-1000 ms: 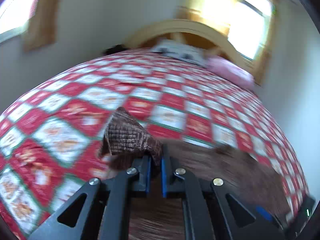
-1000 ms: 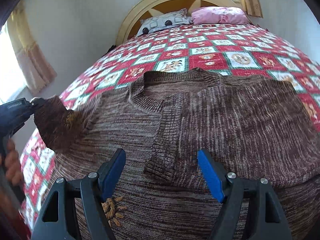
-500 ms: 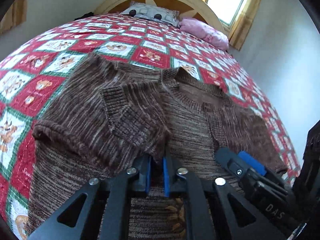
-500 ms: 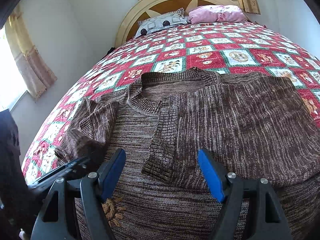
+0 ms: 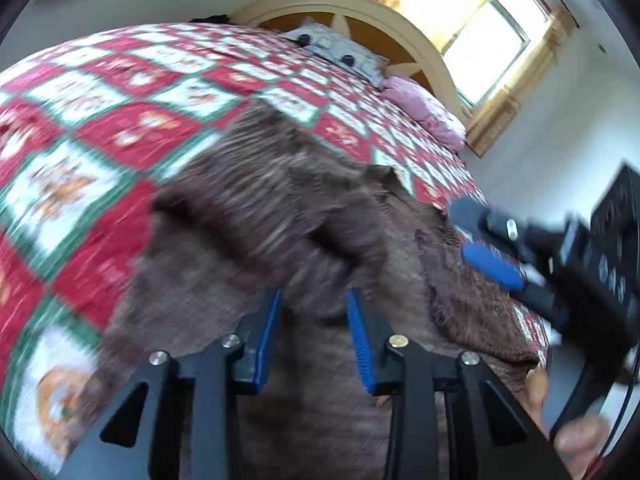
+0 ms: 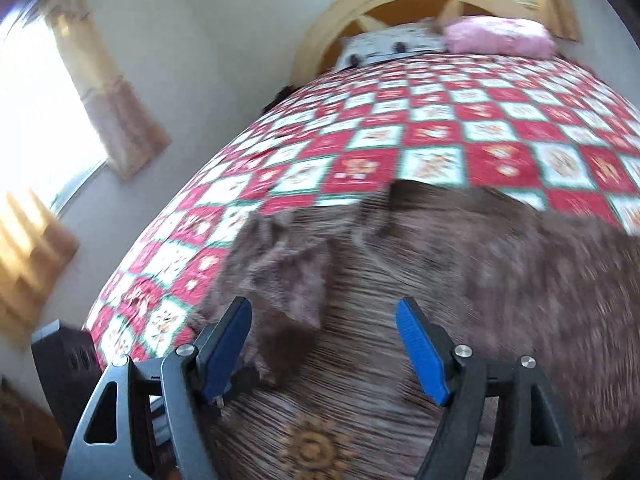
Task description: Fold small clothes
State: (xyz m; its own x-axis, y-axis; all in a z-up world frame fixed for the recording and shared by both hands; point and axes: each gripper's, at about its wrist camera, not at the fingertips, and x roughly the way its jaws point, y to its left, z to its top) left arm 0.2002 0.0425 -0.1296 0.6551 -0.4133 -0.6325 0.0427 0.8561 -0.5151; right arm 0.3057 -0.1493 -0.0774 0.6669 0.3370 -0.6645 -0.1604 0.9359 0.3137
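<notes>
A brown knitted sweater (image 5: 304, 220) lies flat on the bed, its left sleeve (image 5: 248, 200) folded in over the body. My left gripper (image 5: 314, 320) is open and empty just above the sweater, near the folded sleeve. My right gripper (image 6: 324, 344) is open and empty over the sweater's lower part (image 6: 440, 280), above an orange sun motif (image 6: 316, 446). The right gripper also shows at the right of the left wrist view (image 5: 492, 248). Both views are motion-blurred.
The bed has a red, white and green checked quilt (image 6: 440, 136). A patterned pillow (image 6: 384, 46) and a pink pillow (image 6: 500, 36) lie by the arched wooden headboard (image 5: 360, 8). Walls and curtained windows surround the bed.
My left gripper carried the sleeve over the sweater's body, then opened and let it go. Both grippers have shifted and the views are now blurred.
</notes>
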